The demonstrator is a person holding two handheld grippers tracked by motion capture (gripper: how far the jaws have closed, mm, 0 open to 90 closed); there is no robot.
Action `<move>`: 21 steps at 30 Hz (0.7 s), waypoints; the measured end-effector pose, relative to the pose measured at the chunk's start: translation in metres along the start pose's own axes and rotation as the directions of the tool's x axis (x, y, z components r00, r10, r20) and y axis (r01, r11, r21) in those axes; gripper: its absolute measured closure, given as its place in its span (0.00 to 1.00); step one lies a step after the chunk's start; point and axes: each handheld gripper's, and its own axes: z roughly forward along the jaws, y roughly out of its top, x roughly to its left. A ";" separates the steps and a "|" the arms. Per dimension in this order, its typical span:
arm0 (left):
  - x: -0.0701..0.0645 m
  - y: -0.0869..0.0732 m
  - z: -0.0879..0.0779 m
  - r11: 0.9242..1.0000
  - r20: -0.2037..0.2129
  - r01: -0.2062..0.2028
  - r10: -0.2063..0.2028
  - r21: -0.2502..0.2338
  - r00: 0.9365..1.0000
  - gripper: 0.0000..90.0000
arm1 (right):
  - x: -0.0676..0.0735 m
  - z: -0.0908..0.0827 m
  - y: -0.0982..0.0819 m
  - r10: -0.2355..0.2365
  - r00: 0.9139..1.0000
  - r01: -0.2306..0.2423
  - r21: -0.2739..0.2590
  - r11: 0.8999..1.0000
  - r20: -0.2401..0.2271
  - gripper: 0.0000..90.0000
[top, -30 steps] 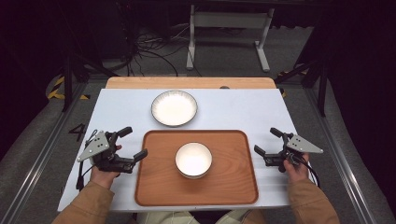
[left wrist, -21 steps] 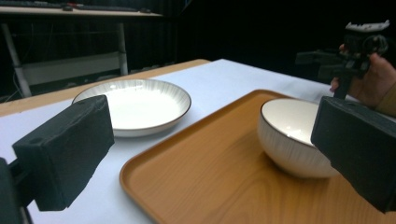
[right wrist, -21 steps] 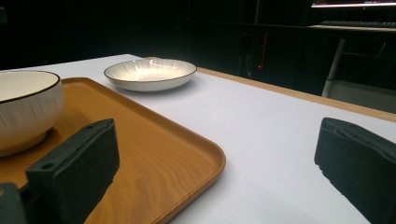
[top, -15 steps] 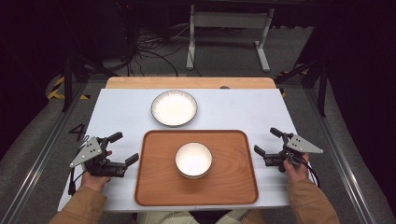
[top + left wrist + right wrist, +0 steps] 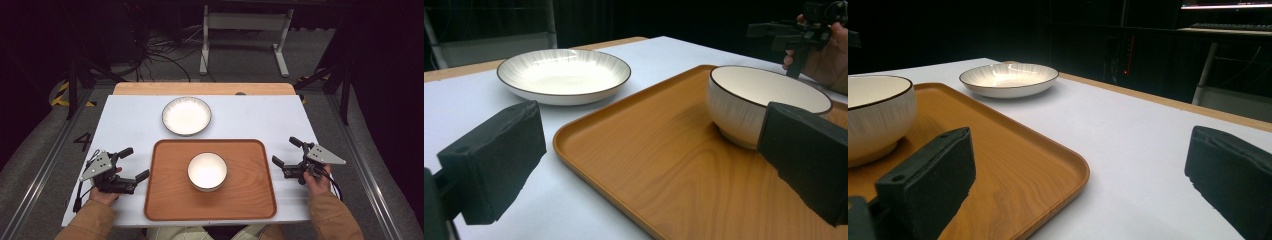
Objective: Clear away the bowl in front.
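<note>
Fingers beside white bowl

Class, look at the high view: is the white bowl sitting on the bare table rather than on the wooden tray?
No, the white bowl sits on the wooden tray, near its middle.

Bowl sits on tray; plate lies behind tray on table.
</note>
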 end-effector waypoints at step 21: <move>-0.003 -0.007 0.013 0.992 -0.024 -0.007 0.010 0.127 1.000 0.01 | 0.000 0.000 0.000 -0.003 1.000 0.003 0.002 1.000 0.000 0.01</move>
